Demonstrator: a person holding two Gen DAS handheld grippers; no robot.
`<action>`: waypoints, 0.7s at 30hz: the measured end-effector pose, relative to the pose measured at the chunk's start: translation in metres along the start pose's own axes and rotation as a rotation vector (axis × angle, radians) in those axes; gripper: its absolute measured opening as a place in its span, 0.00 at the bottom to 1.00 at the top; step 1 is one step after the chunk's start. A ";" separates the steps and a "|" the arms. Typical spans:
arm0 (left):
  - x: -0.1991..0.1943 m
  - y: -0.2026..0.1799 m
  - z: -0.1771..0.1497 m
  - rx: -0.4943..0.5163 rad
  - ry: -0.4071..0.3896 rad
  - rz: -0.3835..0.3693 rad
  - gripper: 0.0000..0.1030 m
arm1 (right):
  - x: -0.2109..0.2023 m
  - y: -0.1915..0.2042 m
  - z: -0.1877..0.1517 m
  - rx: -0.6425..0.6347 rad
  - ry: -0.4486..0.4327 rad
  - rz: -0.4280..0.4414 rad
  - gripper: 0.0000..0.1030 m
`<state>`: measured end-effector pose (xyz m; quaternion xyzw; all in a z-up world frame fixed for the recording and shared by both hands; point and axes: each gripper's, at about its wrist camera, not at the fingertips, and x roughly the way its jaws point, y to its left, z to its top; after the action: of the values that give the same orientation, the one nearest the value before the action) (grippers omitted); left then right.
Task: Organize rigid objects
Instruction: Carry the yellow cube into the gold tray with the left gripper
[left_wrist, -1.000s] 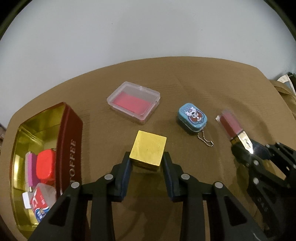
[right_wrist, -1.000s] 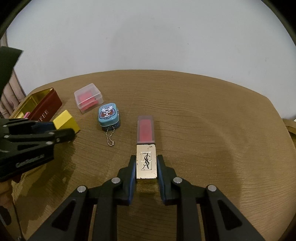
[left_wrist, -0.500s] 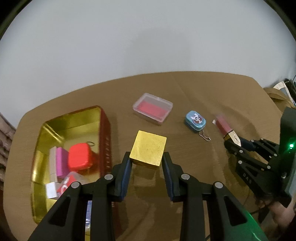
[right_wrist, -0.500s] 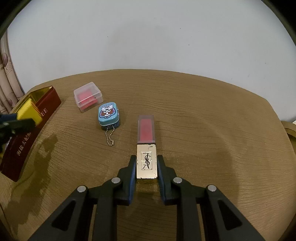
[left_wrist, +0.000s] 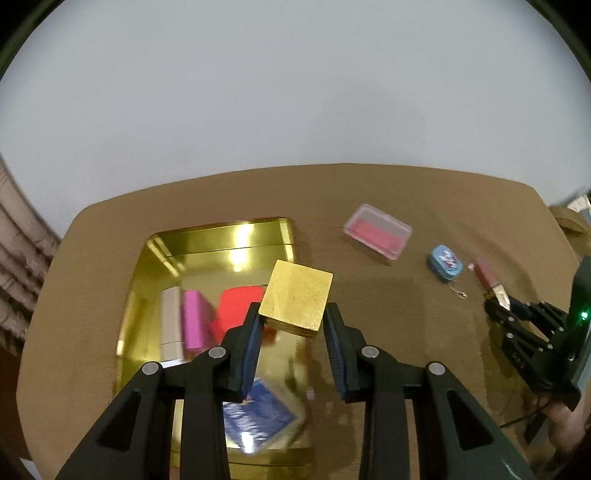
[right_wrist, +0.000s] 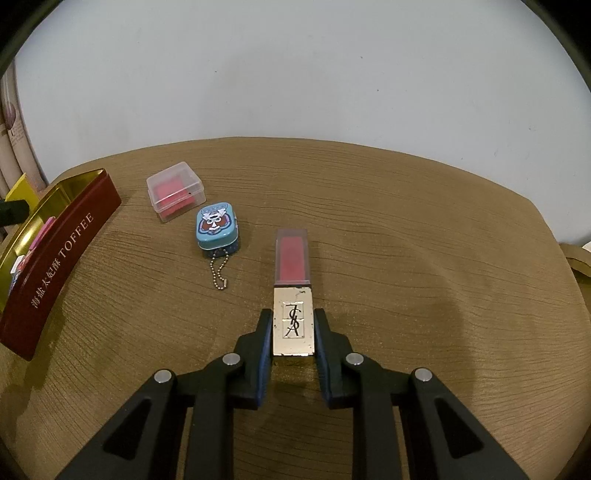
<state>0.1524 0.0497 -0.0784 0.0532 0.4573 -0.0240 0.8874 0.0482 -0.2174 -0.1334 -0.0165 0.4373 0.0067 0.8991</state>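
Left wrist view: my left gripper (left_wrist: 293, 325) clamps the gold square box (left_wrist: 295, 297) above the open toffee tin (left_wrist: 221, 243), its contents blurred, perhaps small cases. Rightward, my right gripper (right_wrist: 293, 332) pinches the lipstick's (right_wrist: 293, 291) gold cap on the table (right_wrist: 424, 240).

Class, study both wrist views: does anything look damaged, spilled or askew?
Nothing spilled. The lip gloss held by the right gripper has chipped, worn plating on its gold cap. The gold square box sits tilted in the left gripper over the toffee tin.
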 end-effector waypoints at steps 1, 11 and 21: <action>0.000 0.004 0.000 -0.007 -0.001 0.004 0.29 | 0.000 0.000 0.000 0.000 0.000 -0.001 0.20; 0.003 0.047 -0.003 -0.050 0.018 0.088 0.29 | -0.001 -0.001 0.000 0.000 0.000 -0.002 0.20; 0.030 0.077 -0.014 -0.100 0.077 0.142 0.29 | -0.001 -0.002 0.000 -0.002 0.000 -0.003 0.20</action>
<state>0.1654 0.1279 -0.1052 0.0418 0.4865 0.0641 0.8703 0.0479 -0.2191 -0.1325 -0.0179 0.4371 0.0060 0.8992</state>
